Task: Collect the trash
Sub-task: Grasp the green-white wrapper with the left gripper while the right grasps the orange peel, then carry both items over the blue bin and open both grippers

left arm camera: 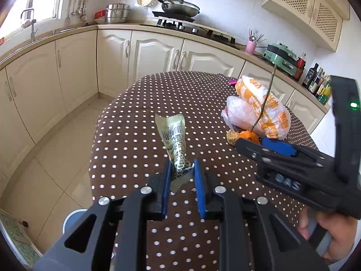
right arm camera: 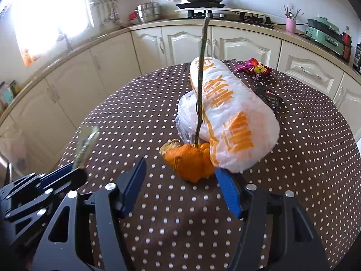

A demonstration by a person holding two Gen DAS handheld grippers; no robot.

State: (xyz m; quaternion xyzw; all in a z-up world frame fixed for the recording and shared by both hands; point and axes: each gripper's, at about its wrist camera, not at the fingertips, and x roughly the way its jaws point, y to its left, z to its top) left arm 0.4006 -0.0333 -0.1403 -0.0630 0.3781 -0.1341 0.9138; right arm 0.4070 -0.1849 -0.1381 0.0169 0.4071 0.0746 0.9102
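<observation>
Right gripper (right arm camera: 180, 180) open-jawed around orange peel (right arm camera: 191, 164), beside plastic bag (right arm camera: 234, 122).

Desk (left arm camera: 135, 103) round, covered in brown white-dotted cloth. Behind it: cream cabinets (left arm camera: 155, 52) under beige worktop. Gas hob (left arm camera: 180, 23) carries frying pan (left arm camera: 180, 8); steel pot (left arm camera: 117, 12) stands left of hob. Utensils hang on rack (left arm camera: 77, 6) by window. Pink cup (left arm camera: 251, 45), green appliance (left arm camera: 282, 57), dark bottles (left arm camera: 315, 80) along right worktop. Pale tiled floor (left arm camera: 56, 149).
</observation>
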